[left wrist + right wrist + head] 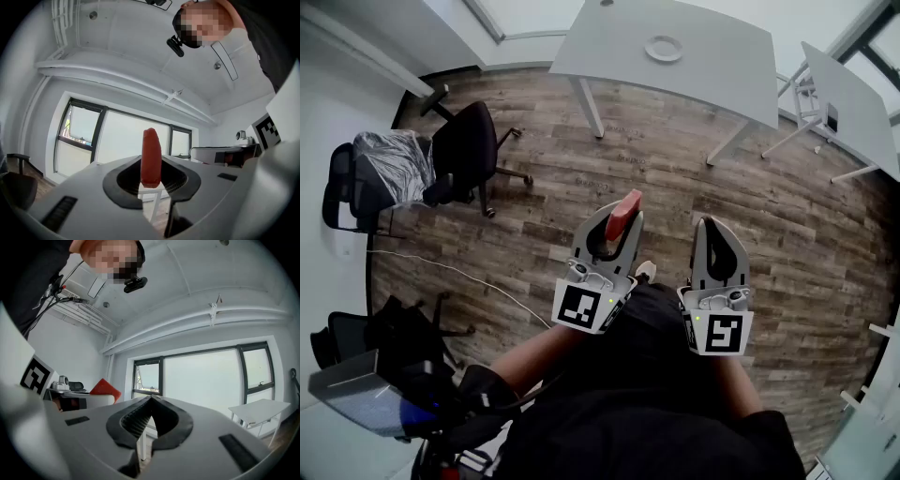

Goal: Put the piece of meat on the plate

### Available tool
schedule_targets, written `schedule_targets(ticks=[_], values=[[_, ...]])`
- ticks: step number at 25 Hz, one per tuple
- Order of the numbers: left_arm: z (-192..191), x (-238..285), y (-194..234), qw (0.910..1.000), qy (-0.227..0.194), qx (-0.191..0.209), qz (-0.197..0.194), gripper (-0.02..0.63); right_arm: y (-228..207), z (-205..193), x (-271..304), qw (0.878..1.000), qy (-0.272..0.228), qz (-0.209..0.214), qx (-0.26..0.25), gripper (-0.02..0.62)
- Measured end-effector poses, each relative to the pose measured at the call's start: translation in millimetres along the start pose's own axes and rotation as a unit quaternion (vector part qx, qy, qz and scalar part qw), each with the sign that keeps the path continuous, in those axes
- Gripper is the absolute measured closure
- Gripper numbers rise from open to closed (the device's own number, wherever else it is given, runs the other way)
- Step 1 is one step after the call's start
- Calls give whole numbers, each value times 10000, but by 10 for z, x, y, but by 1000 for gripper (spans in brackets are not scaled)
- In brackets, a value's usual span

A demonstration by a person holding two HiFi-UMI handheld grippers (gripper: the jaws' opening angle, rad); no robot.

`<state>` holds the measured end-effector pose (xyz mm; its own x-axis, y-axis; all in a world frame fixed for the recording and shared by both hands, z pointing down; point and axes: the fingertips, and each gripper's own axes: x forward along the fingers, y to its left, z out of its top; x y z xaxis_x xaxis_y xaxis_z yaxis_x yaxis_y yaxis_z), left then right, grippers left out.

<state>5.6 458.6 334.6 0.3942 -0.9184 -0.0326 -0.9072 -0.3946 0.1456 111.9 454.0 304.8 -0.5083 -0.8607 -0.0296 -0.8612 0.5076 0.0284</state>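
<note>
Left gripper (pixel 617 219) is clamped on the piece of meat (pixel 627 204) in the head view, the red slab sticking out past the jaw tips above the wooden floor (pixel 534 197). The right gripper (pixel 711 225) is held just beside it, level, its jaws together on nothing. The plate (pixel 663 48) lies toward the middle of the grey table's (pixel 722 75) top, well apart from both grippers, and it is bare.

In the left gripper view the meat (pixel 150 157) stands upright between the pads, pinched by its lower part, with its rounded upper end free against the window (pixel 131 140).

In the right gripper view the dark pads meet at their tips (pixel 151 400) with nothing between them; the meat (pixel 106 388) shows as a red wedge off to the left.

The slab looks light and fairly stiff, since it stands up without sagging. Its surface seems smooth, so it could slip or pivot under a narrow pinch. Holding it across its flat faces, as now, seems the sound grip for laying it flat on the plate.
</note>
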Motion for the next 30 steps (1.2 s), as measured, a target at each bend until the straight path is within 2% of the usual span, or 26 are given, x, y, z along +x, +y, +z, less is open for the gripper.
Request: schedule_targets(ticks=[8, 19, 27, 30], values=[[-37, 7, -104, 9999, -58, 45, 72, 512, -121, 45, -150, 9995, -294, 60, 131, 591], [-104, -106, 107, 9991, 108, 38, 412, 512, -148, -38, -126, 9989, -312, 45, 350, 591], [-56, 14, 11, 9995, 63, 33, 305, 512, -258, -59, -222, 9990, -223, -57, 388, 591], [-39, 124, -40, 9998, 29, 17, 200, 512, -319, -37, -230, 9996, -207, -111, 136, 591]])
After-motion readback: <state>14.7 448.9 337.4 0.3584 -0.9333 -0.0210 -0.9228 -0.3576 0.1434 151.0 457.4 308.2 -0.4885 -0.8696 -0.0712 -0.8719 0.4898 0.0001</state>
